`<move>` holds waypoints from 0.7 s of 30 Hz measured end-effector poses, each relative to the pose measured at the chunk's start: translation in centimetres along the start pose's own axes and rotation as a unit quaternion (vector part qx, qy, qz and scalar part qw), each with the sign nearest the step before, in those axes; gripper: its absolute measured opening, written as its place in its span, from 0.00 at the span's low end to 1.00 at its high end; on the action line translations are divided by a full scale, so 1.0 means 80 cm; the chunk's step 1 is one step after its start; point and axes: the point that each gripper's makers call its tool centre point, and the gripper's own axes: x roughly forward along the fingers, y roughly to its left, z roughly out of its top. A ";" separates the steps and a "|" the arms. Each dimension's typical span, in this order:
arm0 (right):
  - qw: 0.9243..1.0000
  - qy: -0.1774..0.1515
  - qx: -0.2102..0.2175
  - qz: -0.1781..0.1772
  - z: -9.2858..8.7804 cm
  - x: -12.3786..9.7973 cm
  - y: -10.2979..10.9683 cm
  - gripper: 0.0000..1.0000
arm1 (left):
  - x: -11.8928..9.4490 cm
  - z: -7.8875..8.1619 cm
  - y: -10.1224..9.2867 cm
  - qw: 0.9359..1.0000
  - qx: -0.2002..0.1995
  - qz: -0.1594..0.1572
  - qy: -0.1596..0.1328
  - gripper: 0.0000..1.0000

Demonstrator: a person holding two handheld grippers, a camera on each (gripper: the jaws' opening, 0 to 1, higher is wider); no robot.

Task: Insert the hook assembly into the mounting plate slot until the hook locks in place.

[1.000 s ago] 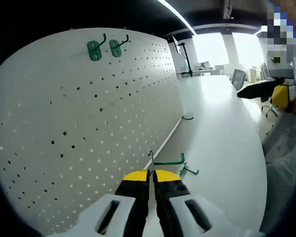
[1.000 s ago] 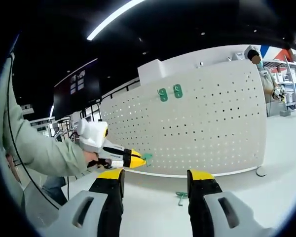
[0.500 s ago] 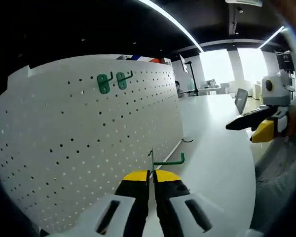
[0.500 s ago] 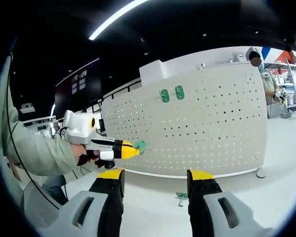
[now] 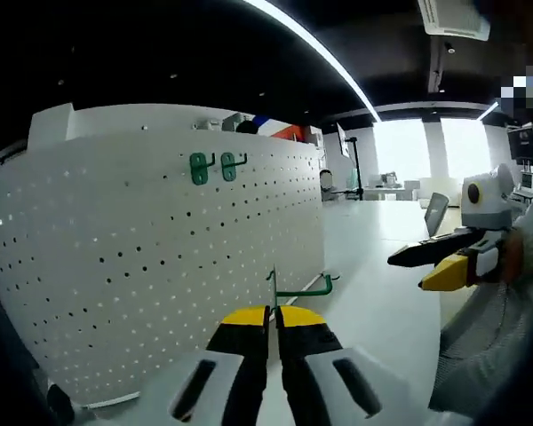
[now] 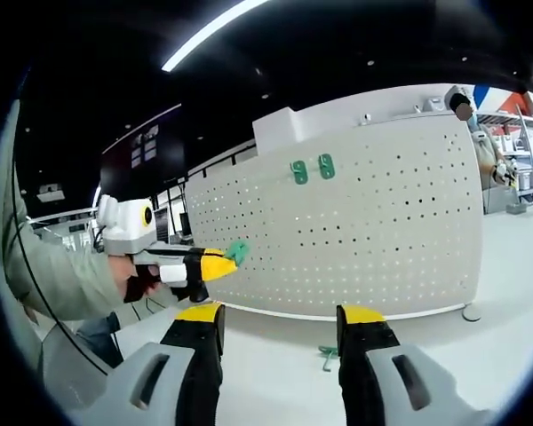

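- Left claw [image 5: 268, 312] is closed on a green hook [image 5: 298, 287], near the pegboard [image 5: 142, 266].
- Right claw [image 6: 280, 321] is wide open, empty, above a second hook [image 6: 327, 356] on the table [image 6: 444, 355].

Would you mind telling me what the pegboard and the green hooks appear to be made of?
The pegboard looks like white painted sheet metal or hardboard: flat, matte, with regular punched holes. The held hook, in the shut left claw, looks like thin bent wire with a green coating; the mounted hooks seem the same, though it is hard to tell.
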 end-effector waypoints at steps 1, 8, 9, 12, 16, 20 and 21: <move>1.000 0.000 0.000 0.000 0.000 0.000 0.000 0.48 | -0.001 0.000 -0.001 1.000 -0.005 0.000 -0.002 0.03; 1.000 0.010 -0.001 0.003 -0.006 0.002 0.002 0.48 | -0.012 0.002 -0.001 0.999 -0.038 0.013 -0.027 0.03; 1.000 0.012 -0.004 0.004 -0.006 0.002 0.004 0.47 | -0.014 0.000 -0.001 0.999 -0.043 0.014 -0.029 0.03; 1.000 0.014 -0.009 0.008 -0.007 0.003 0.007 0.47 | -0.018 -0.002 -0.001 0.997 -0.063 0.017 -0.036 0.03; 1.000 0.015 -0.012 0.009 -0.007 0.002 0.007 0.44 | -0.023 -0.003 -0.006 0.997 -0.068 0.015 -0.040 0.03; 1.000 0.017 -0.016 0.007 -0.008 0.002 0.007 0.43 | -0.027 0.002 -0.008 0.996 -0.075 0.015 -0.053 0.03; 1.000 0.018 -0.016 0.007 -0.008 0.001 0.007 0.43 | -0.027 0.003 -0.009 0.995 -0.075 0.014 -0.056 0.03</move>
